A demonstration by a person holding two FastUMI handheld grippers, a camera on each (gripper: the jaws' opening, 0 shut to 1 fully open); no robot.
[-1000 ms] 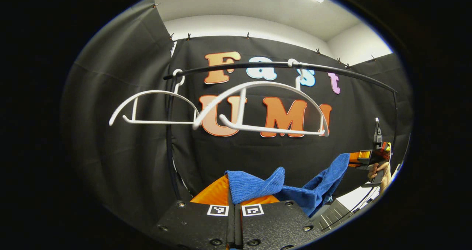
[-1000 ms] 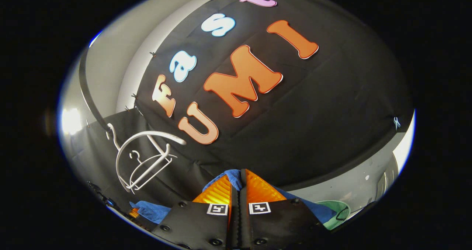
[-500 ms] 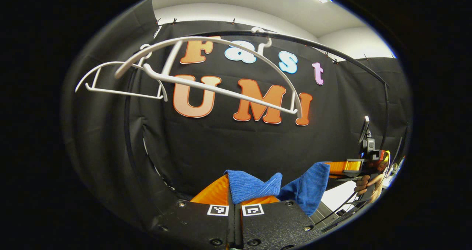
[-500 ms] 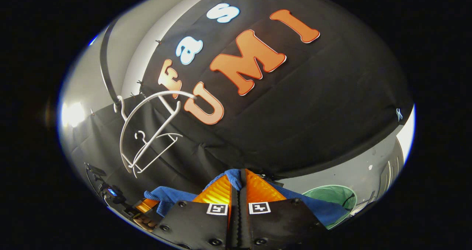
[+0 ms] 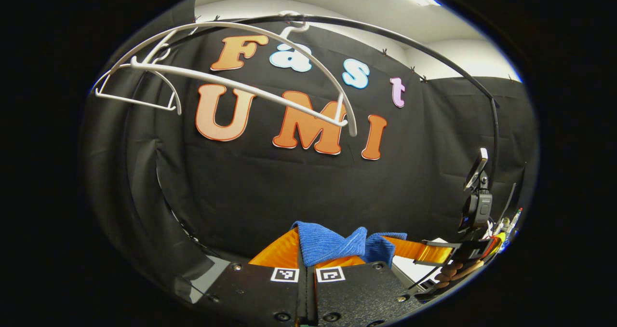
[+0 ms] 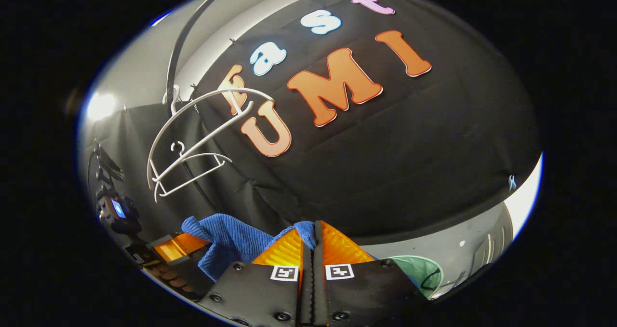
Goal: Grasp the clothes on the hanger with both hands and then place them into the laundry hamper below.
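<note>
A blue cloth is pinched between the fingers of my left gripper at the bottom of the left gripper view, and it runs right to the right gripper, held by a hand. In the right gripper view, my right gripper is shut on another part of the blue cloth, which drapes left toward the left gripper. Two bare white hangers hang on a black rail overhead. The green laundry hamper sits low on the right.
A black rail post stands at the right of the left gripper view. The white hangers and the curved rail are upper left in the right gripper view. A pale floor lies around the hamper.
Both grippers have come down with the blue cloth, so the hangers and rail sit higher in both views. The two grippers have drawn closer together, and the cloth between them has bunched up.
</note>
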